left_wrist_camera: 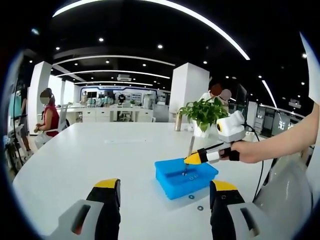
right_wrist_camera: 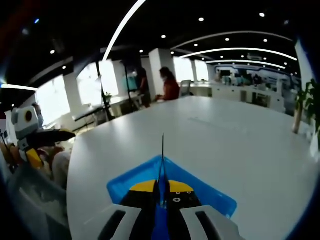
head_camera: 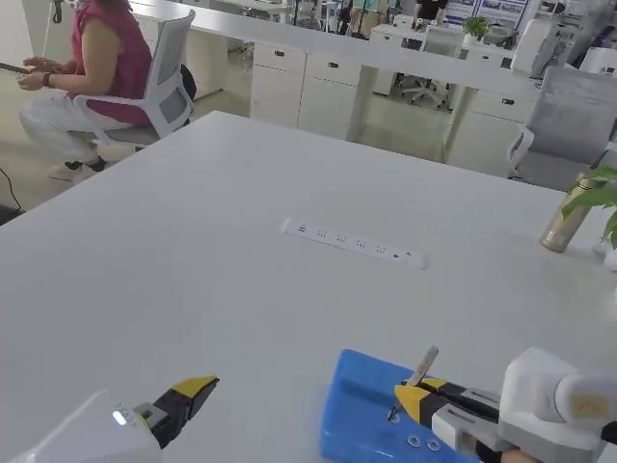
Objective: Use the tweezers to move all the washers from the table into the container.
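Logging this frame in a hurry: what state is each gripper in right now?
Left gripper: open, empty.
Right gripper: shut on the tweezers, tips over the container.

We see a wide white worktop (head_camera: 193,251). A white power strip (head_camera: 353,242) lies flat near its middle. A blue container (head_camera: 357,415) sits toward the near edge, and two loose washers (left_wrist_camera: 200,207) lie on the bare surface just beside it. Toward the right edge stand a tan bottle (head_camera: 564,220) and a potted plant (left_wrist_camera: 202,131).
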The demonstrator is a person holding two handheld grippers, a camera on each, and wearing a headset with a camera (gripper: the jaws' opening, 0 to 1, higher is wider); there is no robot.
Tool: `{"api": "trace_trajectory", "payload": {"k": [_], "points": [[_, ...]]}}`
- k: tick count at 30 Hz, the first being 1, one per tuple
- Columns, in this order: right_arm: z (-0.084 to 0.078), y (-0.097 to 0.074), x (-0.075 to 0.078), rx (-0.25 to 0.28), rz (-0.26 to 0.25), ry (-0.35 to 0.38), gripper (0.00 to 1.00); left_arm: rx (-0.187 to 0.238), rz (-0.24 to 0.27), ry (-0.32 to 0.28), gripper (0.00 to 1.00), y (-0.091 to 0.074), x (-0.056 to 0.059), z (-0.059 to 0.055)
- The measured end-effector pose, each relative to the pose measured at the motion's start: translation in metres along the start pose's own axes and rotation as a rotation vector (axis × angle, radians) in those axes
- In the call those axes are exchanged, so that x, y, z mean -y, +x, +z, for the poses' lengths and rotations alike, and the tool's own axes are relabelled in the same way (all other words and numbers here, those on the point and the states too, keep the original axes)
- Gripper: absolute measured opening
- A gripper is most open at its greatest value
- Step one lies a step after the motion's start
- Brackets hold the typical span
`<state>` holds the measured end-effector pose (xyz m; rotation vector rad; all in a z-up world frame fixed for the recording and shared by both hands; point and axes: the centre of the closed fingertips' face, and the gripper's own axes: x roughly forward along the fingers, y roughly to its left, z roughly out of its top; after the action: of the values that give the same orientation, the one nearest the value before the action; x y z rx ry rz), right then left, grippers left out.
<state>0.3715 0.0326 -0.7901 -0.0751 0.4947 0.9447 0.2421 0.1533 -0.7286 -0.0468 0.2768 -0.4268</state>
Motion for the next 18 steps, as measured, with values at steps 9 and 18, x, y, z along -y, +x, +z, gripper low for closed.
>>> {"api": "trace_trajectory", "payload": {"k": [9,18], "points": [[-0.006,-0.006,0.010,-0.010,-0.010,0.020,0.03,-0.001,-0.005,0.006,0.73,0.000,0.001,0.000],[-0.008,0.000,-0.002,-0.026,0.002,0.028,0.03,-0.014,-0.017,0.015,0.73,0.001,0.004,-0.002]]}}
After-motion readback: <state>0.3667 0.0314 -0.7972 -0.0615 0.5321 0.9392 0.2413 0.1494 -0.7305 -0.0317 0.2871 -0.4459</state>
